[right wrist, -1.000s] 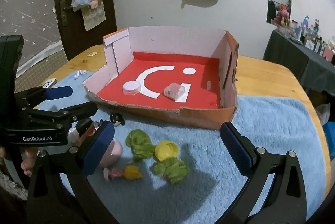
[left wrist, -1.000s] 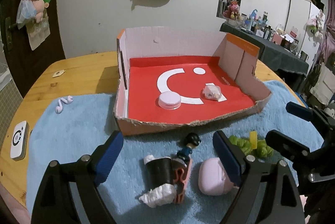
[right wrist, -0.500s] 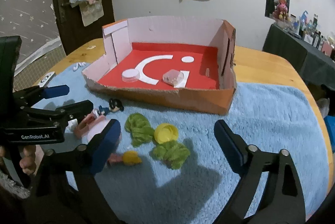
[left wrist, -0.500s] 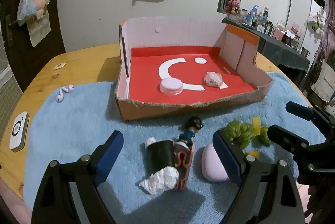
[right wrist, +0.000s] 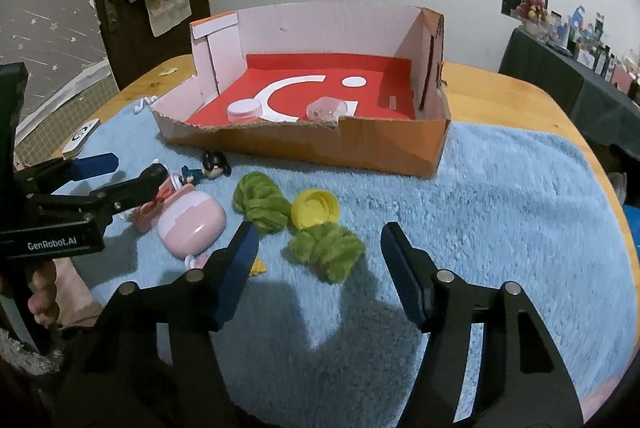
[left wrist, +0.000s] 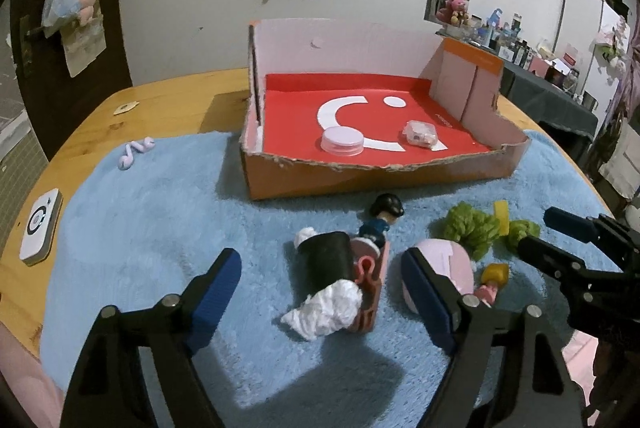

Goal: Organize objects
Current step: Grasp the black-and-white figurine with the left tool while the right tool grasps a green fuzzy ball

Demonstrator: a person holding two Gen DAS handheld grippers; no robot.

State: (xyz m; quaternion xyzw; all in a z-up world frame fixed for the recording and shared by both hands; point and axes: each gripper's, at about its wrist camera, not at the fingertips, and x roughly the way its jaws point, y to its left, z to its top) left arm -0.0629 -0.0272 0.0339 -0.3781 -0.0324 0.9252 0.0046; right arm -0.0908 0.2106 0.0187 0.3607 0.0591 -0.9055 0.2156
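Clutter lies on the fluffy blue towel (left wrist: 140,224) before the torn cardboard box (left wrist: 360,180): a black cylinder (left wrist: 328,260) stuffed with crumpled white tissue, a smooth pink egg-shaped case (right wrist: 192,224), woolly green tufts (right wrist: 324,248). The left gripper (left wrist: 320,288) straddles the cylinder, jaws closing without touching it — the right gripper (right wrist: 316,260) closes around a tuft, pads apart from it.
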